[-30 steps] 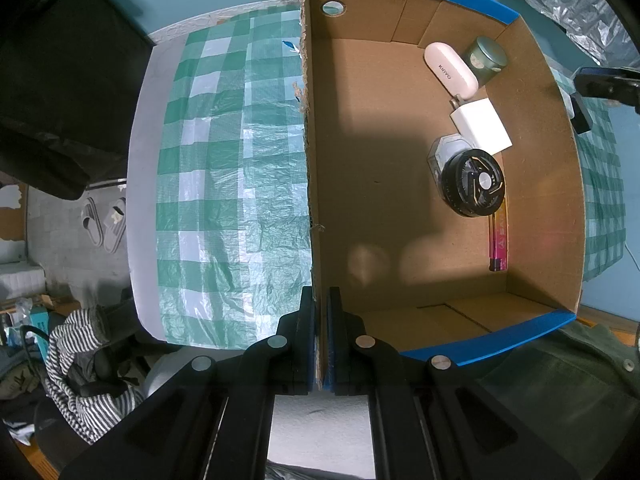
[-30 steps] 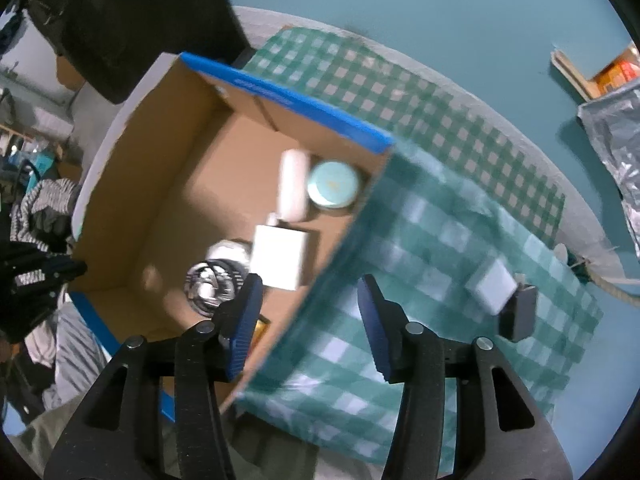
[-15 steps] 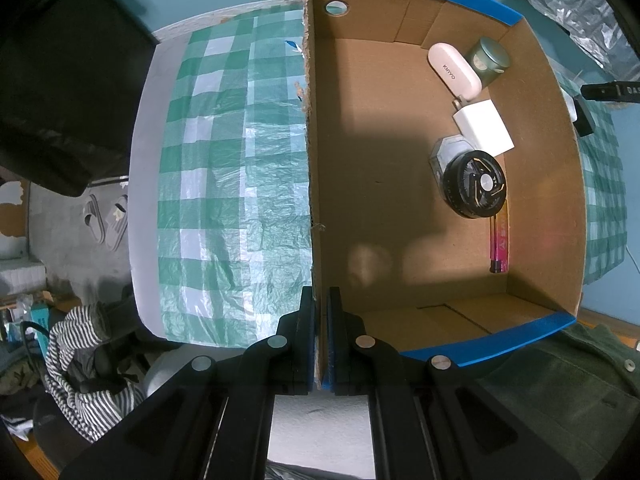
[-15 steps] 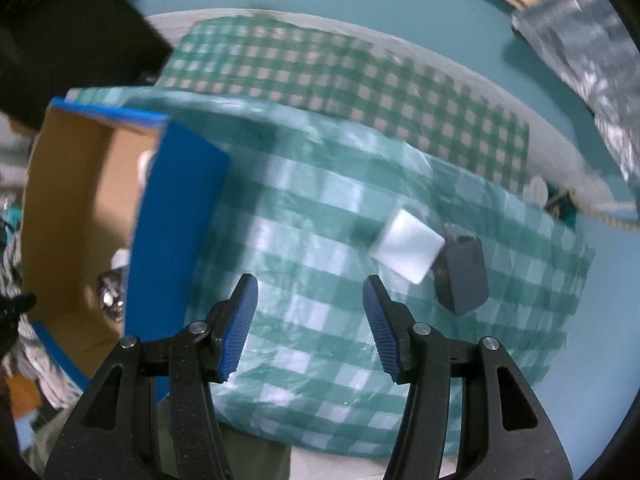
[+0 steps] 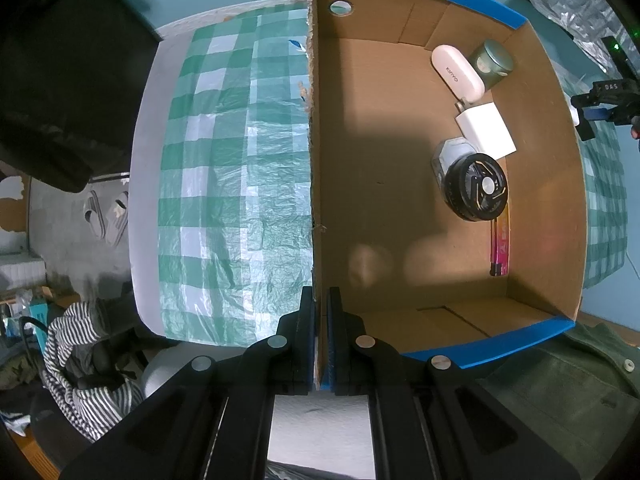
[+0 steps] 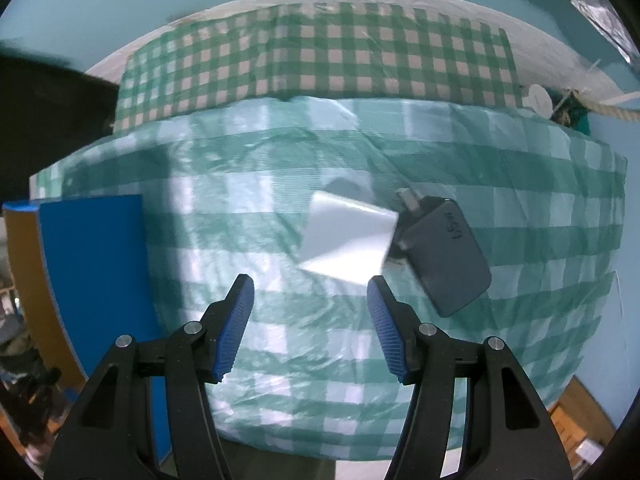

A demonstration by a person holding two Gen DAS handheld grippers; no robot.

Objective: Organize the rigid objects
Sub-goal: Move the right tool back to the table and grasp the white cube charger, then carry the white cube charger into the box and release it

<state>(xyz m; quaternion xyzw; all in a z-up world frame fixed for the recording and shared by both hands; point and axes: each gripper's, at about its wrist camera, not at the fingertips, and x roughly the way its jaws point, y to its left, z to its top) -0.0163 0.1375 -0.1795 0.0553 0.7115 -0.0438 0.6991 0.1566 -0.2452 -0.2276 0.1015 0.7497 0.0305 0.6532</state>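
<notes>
Cardboard box (image 5: 400,208), the biggest thing on the checked desk (image 6: 280,352), is pinned at its near wall by the left tongs (image 5: 320,312), clamped shut on the cardboard edge. A pick-up is judged to be the step in hand: several things are already boxed, two are left out on the cloth. The right tongs (image 6: 310,308) are held above the cloth, jaws opening, nothing between them. A white block (image 6: 346,236) is seen just past the tips toward one o'clock, corner-on, no clear long axis. Touching it at three o'clock is a dark grey charger (image 6: 444,252), its long axis run from eleven to five, prongs pointed at eleven. A further descent and wider jaws are called for next, squared to the block's flat sides.
</notes>
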